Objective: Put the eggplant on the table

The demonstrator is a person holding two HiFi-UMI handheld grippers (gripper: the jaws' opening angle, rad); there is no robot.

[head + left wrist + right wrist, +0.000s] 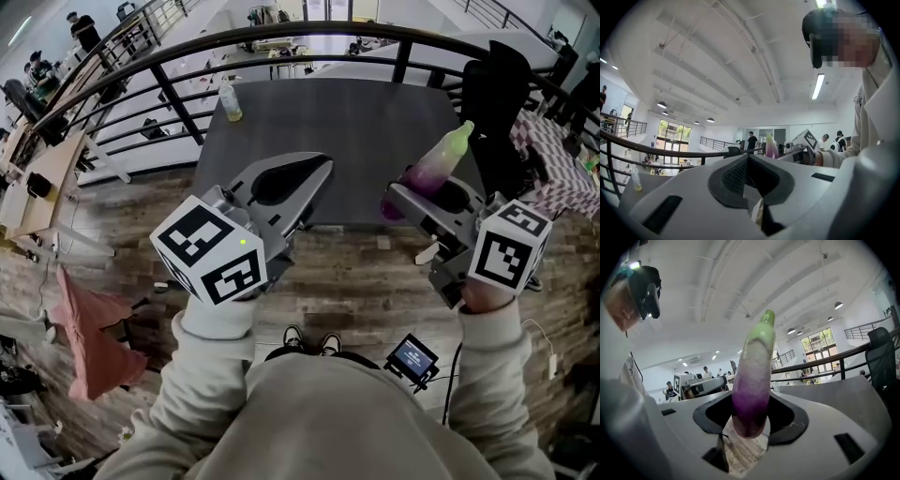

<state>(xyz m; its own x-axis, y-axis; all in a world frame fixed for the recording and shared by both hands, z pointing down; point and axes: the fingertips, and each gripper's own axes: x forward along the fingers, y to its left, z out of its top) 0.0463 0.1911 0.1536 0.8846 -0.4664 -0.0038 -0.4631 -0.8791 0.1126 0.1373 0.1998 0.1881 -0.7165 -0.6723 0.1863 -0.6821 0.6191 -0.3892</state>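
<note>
Between the jaws of the right tool (405, 197) the eggplant (751, 380) is clamped upright, not yet on the surface (347, 131) ahead; placement and release remain. Left tool (314, 173) closed, empty

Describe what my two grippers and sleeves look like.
The left gripper and right gripper look alike. Both are pale grey shells tapering forward, with black pads lining the jaws. Each carries a white cube with black square markers, and the left one has a small green light. The sleeves are light beige, ending in white cuffs.
</note>
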